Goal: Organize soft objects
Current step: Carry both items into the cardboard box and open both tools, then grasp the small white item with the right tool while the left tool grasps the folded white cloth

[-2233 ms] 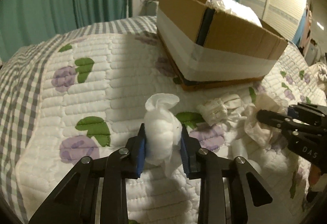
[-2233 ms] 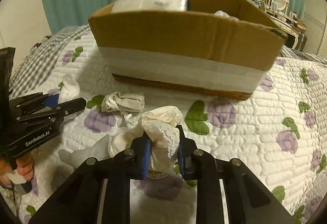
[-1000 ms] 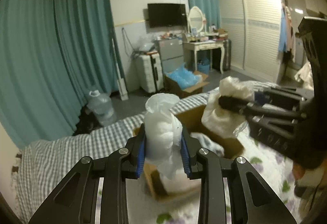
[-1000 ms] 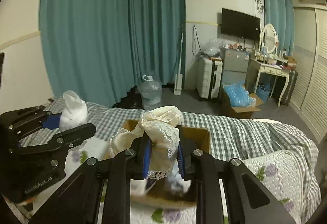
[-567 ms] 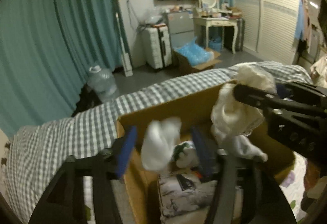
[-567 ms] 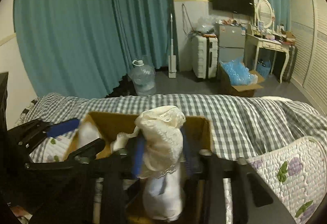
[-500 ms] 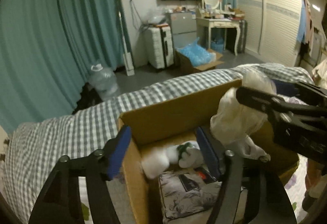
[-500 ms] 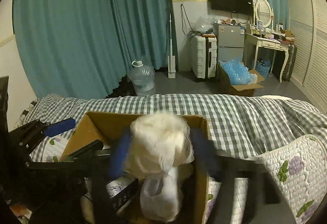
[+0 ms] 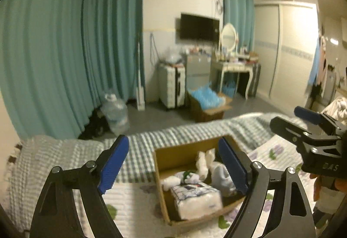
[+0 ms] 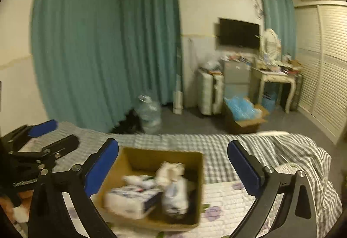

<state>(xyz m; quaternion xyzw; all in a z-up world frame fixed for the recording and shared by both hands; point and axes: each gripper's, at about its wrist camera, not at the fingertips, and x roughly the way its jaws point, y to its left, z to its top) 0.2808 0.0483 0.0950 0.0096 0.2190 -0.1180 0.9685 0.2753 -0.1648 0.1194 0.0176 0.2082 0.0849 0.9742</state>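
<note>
An open cardboard box (image 9: 171, 156) stands on the bed and shows in the right wrist view (image 10: 147, 156) too. Inside lie a white wrapped pack (image 9: 196, 199), white cloth bundles (image 9: 205, 162) and a cream lace piece (image 10: 171, 169). My left gripper (image 9: 176, 163) is open and empty, raised above the box. My right gripper (image 10: 173, 166) is open and empty, also above the box. Each gripper appears in the other's view, the right one (image 9: 303, 127) at the right edge, the left one (image 10: 45, 136) at the left edge.
The bed has a floral quilt (image 9: 128, 201) and a grey checked blanket (image 10: 216, 146). Beyond it are teal curtains (image 9: 65, 53), a water jug (image 9: 115, 113), suitcases (image 9: 172, 88), a floor box with blue bags (image 9: 206, 103), a dressing table (image 9: 236, 68) and a wardrobe (image 10: 323, 64).
Both grippers opened over the box and dropped their bundles into it. Both have since risen and pulled back, so the box looks smaller and lower.
</note>
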